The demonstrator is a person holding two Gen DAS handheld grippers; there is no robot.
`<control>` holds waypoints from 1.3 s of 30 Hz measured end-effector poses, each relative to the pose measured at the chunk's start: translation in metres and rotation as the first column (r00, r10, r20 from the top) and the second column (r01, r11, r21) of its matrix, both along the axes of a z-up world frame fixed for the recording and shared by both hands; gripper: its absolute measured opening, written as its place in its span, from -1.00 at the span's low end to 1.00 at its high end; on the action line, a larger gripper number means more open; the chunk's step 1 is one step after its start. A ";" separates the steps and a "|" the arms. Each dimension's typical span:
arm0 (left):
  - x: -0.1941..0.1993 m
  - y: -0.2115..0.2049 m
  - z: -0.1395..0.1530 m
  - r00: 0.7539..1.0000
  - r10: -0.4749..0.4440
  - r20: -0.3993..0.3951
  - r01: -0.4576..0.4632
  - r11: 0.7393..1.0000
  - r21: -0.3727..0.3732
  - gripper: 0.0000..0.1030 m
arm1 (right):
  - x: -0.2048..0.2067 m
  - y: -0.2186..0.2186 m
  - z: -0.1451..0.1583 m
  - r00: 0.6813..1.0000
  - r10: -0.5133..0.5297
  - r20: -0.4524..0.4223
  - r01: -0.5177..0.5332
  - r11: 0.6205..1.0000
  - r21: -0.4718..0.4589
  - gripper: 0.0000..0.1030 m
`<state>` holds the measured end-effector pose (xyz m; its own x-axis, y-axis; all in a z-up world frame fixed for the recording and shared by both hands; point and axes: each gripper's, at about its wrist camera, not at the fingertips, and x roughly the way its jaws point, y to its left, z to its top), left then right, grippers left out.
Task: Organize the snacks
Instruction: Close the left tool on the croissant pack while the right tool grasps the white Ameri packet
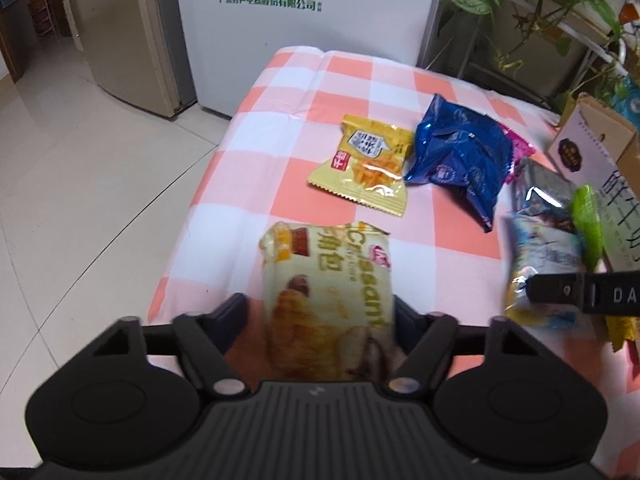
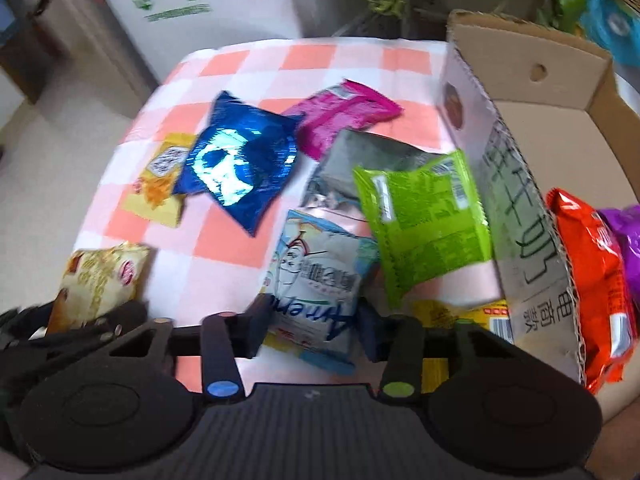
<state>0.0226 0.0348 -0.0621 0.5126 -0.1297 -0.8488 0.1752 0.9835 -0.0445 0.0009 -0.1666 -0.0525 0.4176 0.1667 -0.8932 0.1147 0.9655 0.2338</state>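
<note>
My left gripper [image 1: 320, 316] is shut on a cream croissant packet [image 1: 328, 300], held over the near edge of the checked table; the packet also shows in the right wrist view [image 2: 100, 280]. My right gripper [image 2: 312, 320] is shut on a white and light-blue snack packet [image 2: 316, 280], which also shows in the left wrist view [image 1: 544, 256]. A green packet [image 2: 424, 224] leans on the cardboard box [image 2: 520, 240]. The box holds an orange packet [image 2: 588, 280] and a purple packet [image 2: 628, 240]. A blue packet [image 1: 460, 156], a yellow packet [image 1: 368, 160], a pink packet [image 2: 344, 116] and a grey packet [image 2: 360, 160] lie on the table.
The table has an orange and white checked cloth [image 1: 304, 92]. A white fridge [image 1: 304, 20] stands behind it, and potted plants [image 1: 540, 8] at the back right. Tiled floor [image 1: 80, 200] lies to the left. A yellow packet [image 2: 460, 314] lies beside the box.
</note>
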 end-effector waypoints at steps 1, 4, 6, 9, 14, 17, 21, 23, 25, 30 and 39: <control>0.000 0.001 0.001 1.000 -0.004 0.000 0.004 1.000 -0.008 0.24 | -0.001 0.001 0.001 1.000 0.027 0.003 -0.027 1.000 0.004 -0.21; -0.002 0.001 0.000 1.000 -0.009 -0.003 0.009 1.000 -0.010 0.23 | -0.005 0.003 0.000 0.999 0.049 0.000 -0.049 0.999 -0.009 -0.17; -0.002 0.001 0.000 1.000 -0.011 0.004 0.012 1.000 -0.006 0.25 | -0.004 0.002 0.000 0.999 0.037 0.000 -0.037 0.999 -0.007 0.01; 0.000 0.000 -0.001 1.000 -0.016 0.008 0.016 1.000 -0.004 0.37 | -0.002 0.004 0.001 1.000 0.024 0.017 -0.024 1.000 0.000 0.27; 0.001 -0.001 -0.003 1.000 -0.020 0.021 0.019 0.999 0.042 0.50 | 0.007 0.015 -0.005 1.000 -0.001 0.023 0.002 0.999 -0.035 0.37; 0.001 -0.001 -0.006 0.999 -0.027 0.031 0.026 0.998 0.060 0.63 | 0.014 0.021 -0.006 0.999 -0.009 0.046 0.012 0.997 -0.077 0.43; 0.000 -0.004 -0.009 0.998 -0.039 0.047 0.036 0.997 0.067 0.79 | 0.015 0.035 -0.008 0.998 0.038 0.057 -0.028 0.985 -0.168 0.42; 0.000 -0.005 -0.012 0.998 -0.046 0.043 0.043 0.997 0.067 0.92 | 0.012 0.039 -0.009 0.995 0.071 0.074 -0.055 0.979 -0.196 0.26; 0.001 -0.005 -0.014 0.999 -0.038 0.039 0.036 0.997 0.061 0.99 | 0.011 0.039 -0.007 0.992 0.092 0.084 -0.075 0.979 -0.187 0.14; 0.001 -0.003 -0.013 0.999 -0.043 0.029 0.041 0.997 0.058 0.99 | 0.008 0.037 -0.005 0.987 0.133 0.087 -0.117 0.979 -0.169 0.13; -0.006 -0.009 -0.003 0.993 -0.103 0.057 0.101 0.994 0.035 0.02 | -0.003 0.032 0.012 0.979 0.166 0.115 -0.151 0.981 -0.124 0.13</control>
